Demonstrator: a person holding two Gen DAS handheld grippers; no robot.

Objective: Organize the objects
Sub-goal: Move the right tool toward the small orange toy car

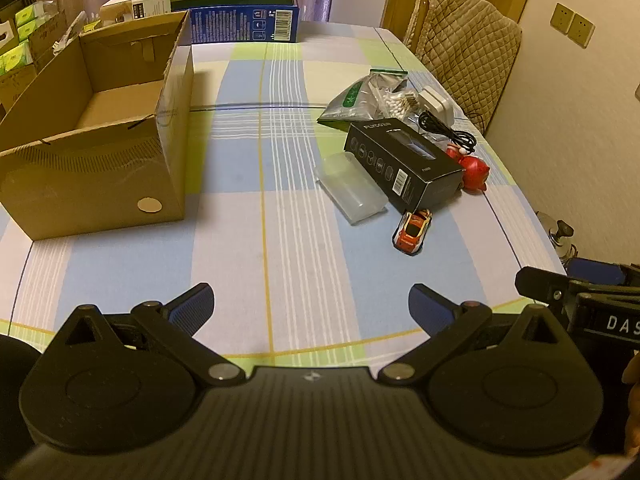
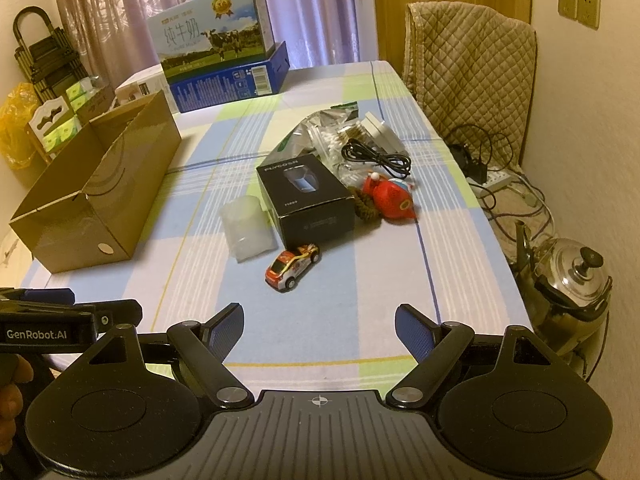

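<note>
Left wrist view: left gripper [image 1: 311, 304] fingers spread wide, holding nothing, low over the counter [image 1: 248, 248]; toy car [image 1: 413, 230] sits ahead and to the right of them, open cardboard box [image 1: 96, 148] ahead-left. Right wrist view: right gripper [image 2: 319, 324] also wide and empty; the car [image 2: 293, 267] lies nearly straight ahead, just left of center, long axis diagonal, pointing near-left to far-right. Right hand looks nearer, prob. the one to grab it.

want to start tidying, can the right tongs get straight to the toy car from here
Probably yes. The right tongs are open and empty, and the toy car sits just ahead on bare tablecloth, with nothing between. The black box lies just behind it, so approach from the near side.
</note>
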